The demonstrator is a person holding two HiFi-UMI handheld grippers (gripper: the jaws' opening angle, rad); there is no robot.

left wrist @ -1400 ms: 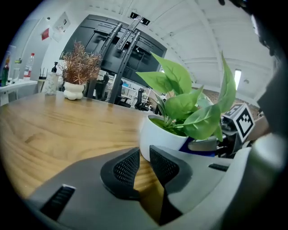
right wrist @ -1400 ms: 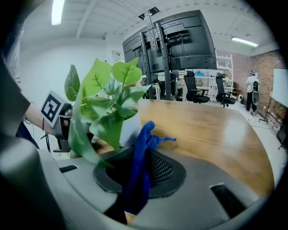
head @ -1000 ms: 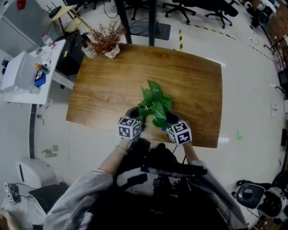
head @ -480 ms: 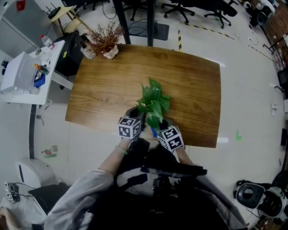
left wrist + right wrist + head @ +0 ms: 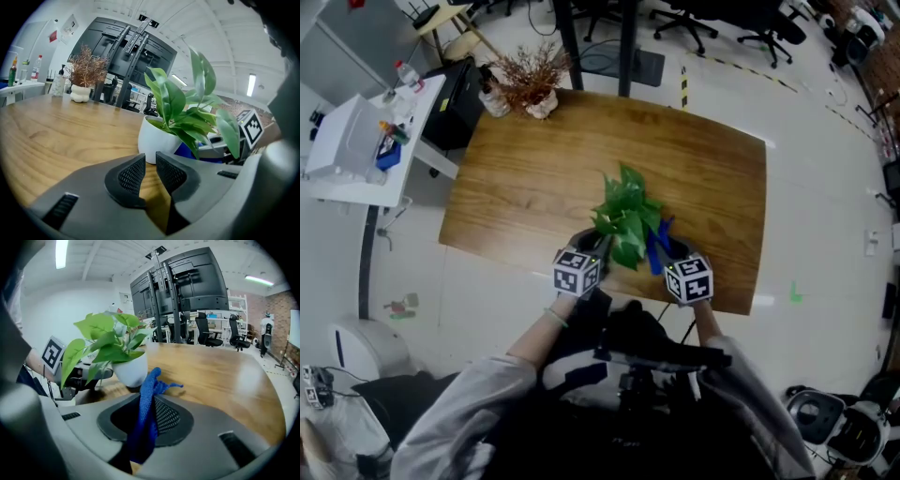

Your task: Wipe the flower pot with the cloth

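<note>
A white flower pot (image 5: 157, 140) with a green leafy plant (image 5: 625, 220) stands near the front edge of the wooden table (image 5: 534, 178). My left gripper (image 5: 594, 249) sits just left of the pot; its jaws (image 5: 150, 164) stand open by a narrow gap with nothing between them, and the pot is right ahead of their tips. My right gripper (image 5: 667, 251) is at the pot's right, shut on a blue cloth (image 5: 147, 404) that sticks up past the jaws. The cloth (image 5: 656, 246) hangs close beside the pot (image 5: 131, 371); whether they touch is unclear.
A dried brown plant in a white vase (image 5: 530, 84) stands at the table's far left corner. A white side table (image 5: 366, 141) with bottles is to the left. Office chairs (image 5: 741, 19) and black stands sit beyond the table. The front edge is just under the grippers.
My right gripper swung left in front of the pot with the cloth, then back out to the pot's right side. The left gripper stayed put.
</note>
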